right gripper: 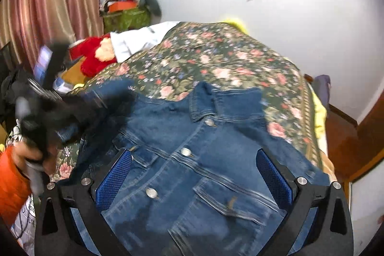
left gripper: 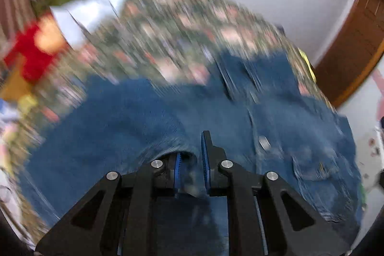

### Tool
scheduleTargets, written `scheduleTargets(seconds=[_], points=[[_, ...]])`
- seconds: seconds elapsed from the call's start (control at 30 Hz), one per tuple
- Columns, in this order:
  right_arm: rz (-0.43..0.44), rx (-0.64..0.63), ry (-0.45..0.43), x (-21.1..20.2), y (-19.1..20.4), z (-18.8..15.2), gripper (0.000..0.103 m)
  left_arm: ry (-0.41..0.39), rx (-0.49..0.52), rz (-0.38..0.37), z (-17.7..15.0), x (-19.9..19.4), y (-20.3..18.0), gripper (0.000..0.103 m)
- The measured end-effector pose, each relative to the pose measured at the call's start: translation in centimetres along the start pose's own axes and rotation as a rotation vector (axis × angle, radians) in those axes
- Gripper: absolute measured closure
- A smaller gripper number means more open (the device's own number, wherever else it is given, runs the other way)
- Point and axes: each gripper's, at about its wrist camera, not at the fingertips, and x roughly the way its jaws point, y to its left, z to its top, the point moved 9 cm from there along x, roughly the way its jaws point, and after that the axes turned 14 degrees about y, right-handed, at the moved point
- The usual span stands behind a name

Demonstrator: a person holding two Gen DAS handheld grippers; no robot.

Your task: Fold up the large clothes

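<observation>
A blue denim jacket [right gripper: 192, 136] lies front up, buttons fastened, on a floral bedspread [right gripper: 216, 56]. My right gripper [right gripper: 192, 174] hovers open over its chest, the blue pads wide apart with nothing between them. My left gripper [left gripper: 192, 150] is shut on a fold of the jacket [left gripper: 120, 124]; denim bunches between its blue pads and hides the left fingertip. The left wrist view is heavily blurred. In the right wrist view the left gripper [right gripper: 55, 116] is a dark blur at the jacket's left side, held by a hand in an orange sleeve [right gripper: 12, 184].
A red plush toy [right gripper: 96, 56] and a white cloth [right gripper: 139, 40] lie at the bed's far left. A striped curtain [right gripper: 48, 4] hangs behind, beside a pile of things on a green box [right gripper: 124, 4]. Brown wooden furniture [right gripper: 360, 136] stands right of the bed.
</observation>
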Motion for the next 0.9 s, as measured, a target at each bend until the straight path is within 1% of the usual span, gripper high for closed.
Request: scheduleTargets(seconds=[0.03, 0.1, 0.13, 0.17, 0.2, 0.23, 0.27, 0.3, 0.33, 0.37, 0.43, 0.47, 0.53, 0.63, 0.67, 0.7, 0.77, 0.83, 0.9], points=[[-0.005, 0.012, -0.003, -0.5, -0.6, -0.4, 0.0, 0.062, 0.0, -0.014, -0.9, 1.9, -0.7, 0.088], [-0.013, 0.039, -0.006, -1.5, -2.0, -1.5, 0.0, 0.136, 0.002, -0.015, -2.4, 4.2, -1.5, 0.088], [-0.014, 0.051, -0.006, -1.9, -2.6, -2.0, 0.0, 0.175, 0.004, 0.0, -3.2, 5.1, -1.6, 0.087], [-0.014, 0.065, -0.006, -2.3, -3.3, -2.4, 0.0, 0.195, 0.005, 0.017, -3.6, 5.4, -1.7, 0.086], [-0.015, 0.079, -0.005, -2.6, -3.9, -2.8, 0.0, 0.205, 0.005, 0.037, -4.2, 5.3, -1.6, 0.081], [-0.014, 0.092, -0.004, -2.9, -4.4, -3.2, 0.0, 0.195, 0.002, 0.041, -4.5, 4.8, -1.4, 0.071], [-0.012, 0.105, -0.004, -3.1, -4.9, -3.6, 0.0, 0.181, -0.005, 0.038, -4.9, 3.8, -1.1, 0.064], [-0.008, 0.118, -0.005, -3.3, -5.4, -3.9, 0.0, 0.166, -0.012, 0.032, -5.2, 2.9, -0.7, 0.052], [-0.004, 0.129, -0.005, -3.4, -5.7, -4.1, 0.0, 0.135, -0.021, 0.027, -5.5, 1.5, -0.2, 0.045], [0.001, 0.141, -0.005, -3.5, -6.0, -4.3, 0.0, 0.11, -0.027, 0.026, -5.7, 0.6, 0.0, 0.043], [0.014, 0.163, -0.004, -3.5, -6.4, -4.5, 0.0, 0.054, -0.05, 0.037, -6.0, -2.1, 1.3, 0.033], [0.021, 0.172, -0.002, -3.5, -6.5, -4.5, 0.0, 0.027, -0.072, 0.043, -6.3, -3.3, 2.4, 0.032], [0.037, 0.187, 0.002, -3.2, -6.5, -4.5, 0.0, -0.034, -0.148, 0.068, -7.0, -6.0, 5.9, 0.029], [0.051, 0.193, 0.016, -2.5, -6.1, -4.3, 0.0, -0.074, -0.265, 0.115, -7.9, -7.7, 11.4, 0.028], [0.054, 0.192, 0.022, -2.2, -5.9, -4.2, 0.0, -0.076, -0.293, 0.125, -8.2, -7.7, 12.8, 0.028], [0.059, 0.19, 0.03, -1.8, -5.5, -4.1, 0.0, -0.074, -0.343, 0.144, -8.7, -7.8, 14.7, 0.028], [0.063, 0.18, 0.045, -1.0, -4.9, -4.0, 0.0, -0.067, -0.407, 0.152, -9.2, -7.3, 17.1, 0.028], [0.063, 0.162, 0.066, 0.0, -4.0, -3.8, 0.0, -0.046, -0.449, 0.135, -10.0, -6.2, 19.0, 0.029], [0.063, 0.146, 0.095, 1.3, -3.1, -3.8, 0.0, -0.016, -0.458, 0.108, -10.1, -4.7, 19.5, 0.029]])
